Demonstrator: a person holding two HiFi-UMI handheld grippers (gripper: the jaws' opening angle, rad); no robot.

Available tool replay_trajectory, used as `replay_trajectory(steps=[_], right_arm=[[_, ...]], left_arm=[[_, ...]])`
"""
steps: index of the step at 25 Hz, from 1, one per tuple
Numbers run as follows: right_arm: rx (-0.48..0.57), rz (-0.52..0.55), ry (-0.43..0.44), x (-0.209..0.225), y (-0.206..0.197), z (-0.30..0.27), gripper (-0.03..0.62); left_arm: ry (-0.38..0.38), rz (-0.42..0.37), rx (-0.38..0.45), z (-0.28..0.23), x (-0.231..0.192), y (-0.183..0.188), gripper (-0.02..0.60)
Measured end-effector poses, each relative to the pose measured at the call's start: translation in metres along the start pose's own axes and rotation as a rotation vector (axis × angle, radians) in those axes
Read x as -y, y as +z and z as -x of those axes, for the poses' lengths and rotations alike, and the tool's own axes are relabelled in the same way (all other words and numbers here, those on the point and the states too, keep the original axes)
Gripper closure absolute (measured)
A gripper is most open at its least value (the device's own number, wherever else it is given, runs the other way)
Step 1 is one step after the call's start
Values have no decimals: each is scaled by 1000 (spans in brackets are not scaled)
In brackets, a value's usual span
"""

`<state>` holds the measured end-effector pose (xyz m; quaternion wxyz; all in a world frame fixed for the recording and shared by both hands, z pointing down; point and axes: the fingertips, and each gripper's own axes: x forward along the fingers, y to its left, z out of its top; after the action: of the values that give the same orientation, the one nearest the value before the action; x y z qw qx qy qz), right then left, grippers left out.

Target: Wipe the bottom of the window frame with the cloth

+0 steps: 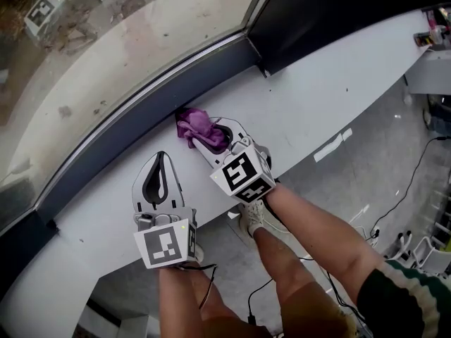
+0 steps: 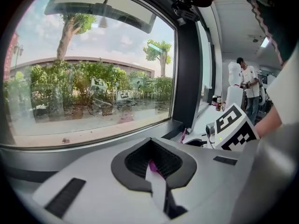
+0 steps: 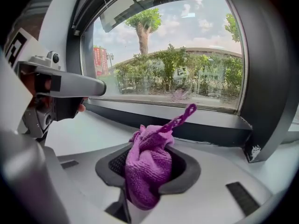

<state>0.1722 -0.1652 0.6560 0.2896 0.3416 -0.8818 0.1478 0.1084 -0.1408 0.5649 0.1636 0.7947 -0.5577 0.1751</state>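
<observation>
Right gripper (image 1: pixel 215 134) is clamped tight on the bunched purple cloth (image 1: pixel 196 125), about mid-frame in the head view. The cloth is right up at the dark bottom of the window frame (image 1: pixel 127 122). Left gripper (image 1: pixel 161 159) is lower left over the white sill (image 1: pixel 317 97), jaws pinched together, holding nothing.

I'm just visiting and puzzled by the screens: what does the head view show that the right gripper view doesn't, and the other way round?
Only the head view: the person's shoe and floor cables. Only the right gripper view: trees and a building outside. Both: the purple cloth clamped in the right gripper, the left gripper, the dark window frame and white sill.
</observation>
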Motion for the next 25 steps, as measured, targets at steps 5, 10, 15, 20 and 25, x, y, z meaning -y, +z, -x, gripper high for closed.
replay_trajectory(steps=[5,10,15,20,25], right_arm=[[-8,-3,-8,33,-12,12,441],[-18,-3,-30,57,-21,20,441],[-27,-11,-64,94,-35,30,441],[-38,-29,-100,138,-53,40,441],[-41,-41,-145,156,-58,50,441]], left_arm=[[-5,-1,-1,-24,23,6,577],[-17,-5,3,-38,36,10,577],[-39,-14,0,-63,58,12,577],[-71,-16,-8,-97,88,15,577],[-99,-17,-5,-109,104,19,577]])
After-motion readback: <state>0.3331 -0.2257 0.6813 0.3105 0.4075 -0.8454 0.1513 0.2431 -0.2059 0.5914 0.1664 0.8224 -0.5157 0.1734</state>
